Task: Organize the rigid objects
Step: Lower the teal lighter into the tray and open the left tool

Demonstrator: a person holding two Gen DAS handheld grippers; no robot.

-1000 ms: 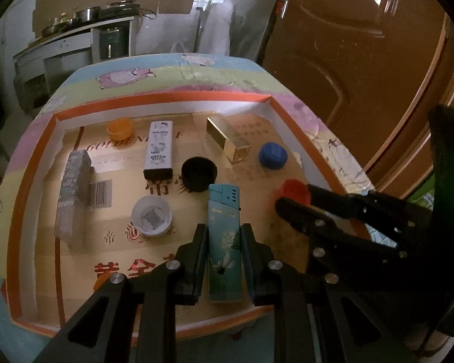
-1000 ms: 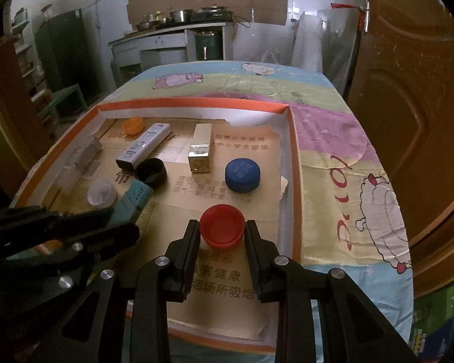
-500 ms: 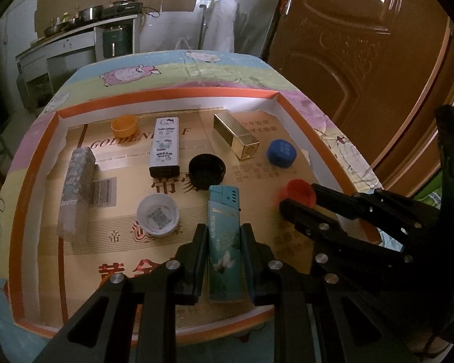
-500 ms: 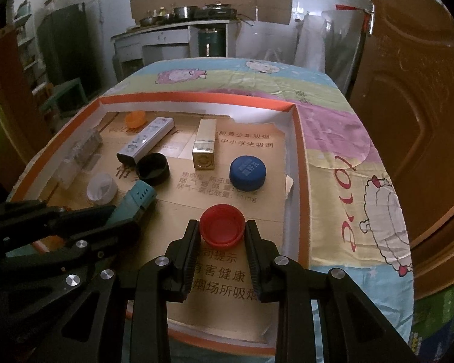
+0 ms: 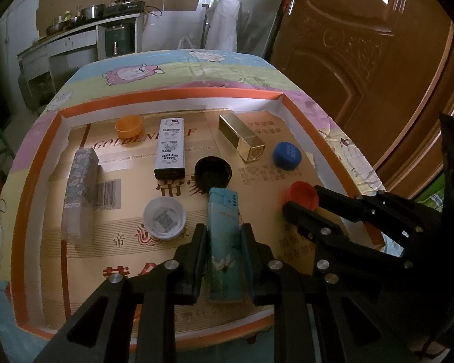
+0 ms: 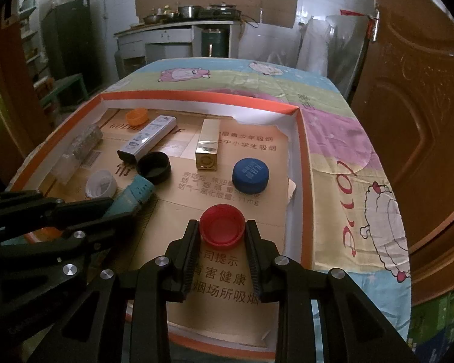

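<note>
Fingers (image 5: 196, 257) of the left gripper (image 5: 223, 260) clamp the teal lighter (image 5: 224, 242) at lower centre; the right gripper (image 6: 222, 252) pinches the red cap (image 6: 222, 227) across its rim. Both look light, stiff and smooth, likely slippery, inside the orange-edged tray (image 5: 172, 96).

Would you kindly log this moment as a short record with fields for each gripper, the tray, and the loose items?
left gripper: shut on teal lighter
right gripper: shut on red cap
tray: orange-rimmed, cardboard-lined
loose caps: orange cap, black cap, blue cap, white cap
loose boxes: Hello Kitty case, gold case, grey case
</note>
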